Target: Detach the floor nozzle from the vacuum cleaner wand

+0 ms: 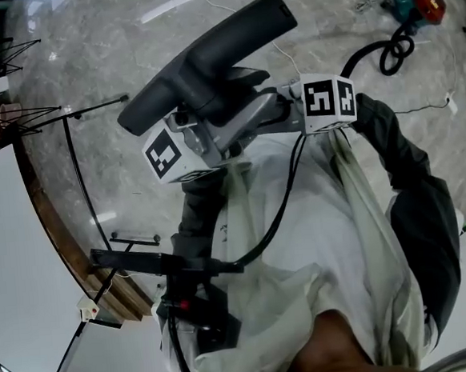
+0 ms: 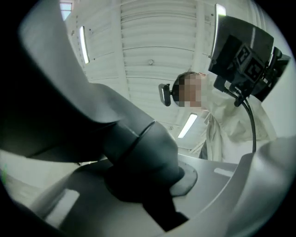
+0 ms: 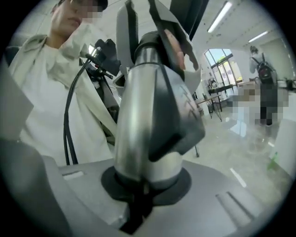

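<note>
I hold the vacuum's dark grey floor nozzle (image 1: 207, 59) up in front of the chest of a person in a white coat. My left gripper (image 1: 201, 131), with its marker cube at the left, is shut on the nozzle's dark neck (image 2: 134, 152), which fills the space between its jaws. My right gripper (image 1: 283, 105) is shut on the silver wand (image 3: 138, 115), which carries a dark clip (image 3: 178, 120) on its side. In the left gripper view, the right gripper's cube (image 2: 245, 60) shows at the upper right. The joint between nozzle and wand is mostly hidden in the head view.
A marble floor lies below. A white table with a curved wooden edge (image 1: 52, 235) is at the left, with black stands (image 1: 75, 113) beside it. A red and teal tool with a black hose (image 1: 415, 2) lies far right. A black cable (image 1: 283, 209) hangs across the coat.
</note>
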